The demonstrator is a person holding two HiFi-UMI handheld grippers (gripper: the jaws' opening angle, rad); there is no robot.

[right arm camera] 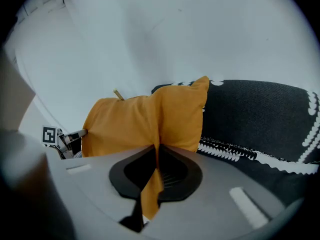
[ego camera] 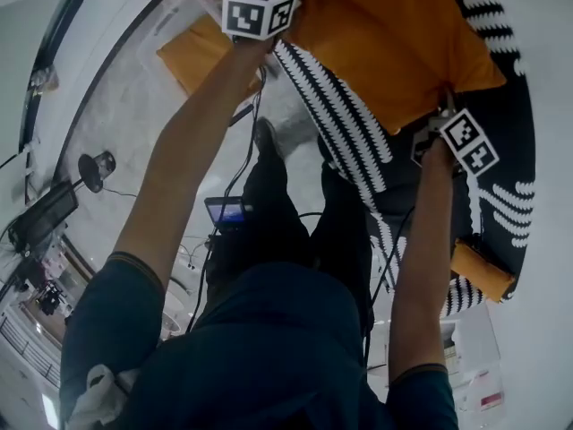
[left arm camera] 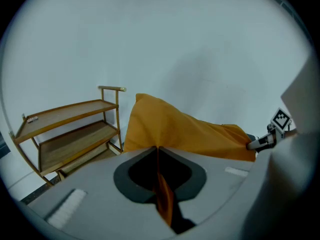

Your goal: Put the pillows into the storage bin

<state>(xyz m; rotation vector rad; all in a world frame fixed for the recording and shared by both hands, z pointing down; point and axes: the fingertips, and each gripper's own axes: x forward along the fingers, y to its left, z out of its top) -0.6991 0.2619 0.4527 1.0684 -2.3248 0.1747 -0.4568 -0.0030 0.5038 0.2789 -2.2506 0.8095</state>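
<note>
Both grippers hold one orange pillow up over the black storage bin with its white pattern. My left gripper is shut on the pillow's left edge, and the orange fabric is pinched between its jaws. At the pillow's near right corner my right gripper is shut on a fold of the cloth. In the right gripper view the pillow hangs in front of the bin's dark wall. Each gripper view shows the other gripper at the pillow's far end.
A second orange pillow lies on the pale floor at the upper left. Another orange piece shows at the bin's near rim. A wooden two-shelf rack stands by the wall. A round-based stand, cables and a small screen are on the floor.
</note>
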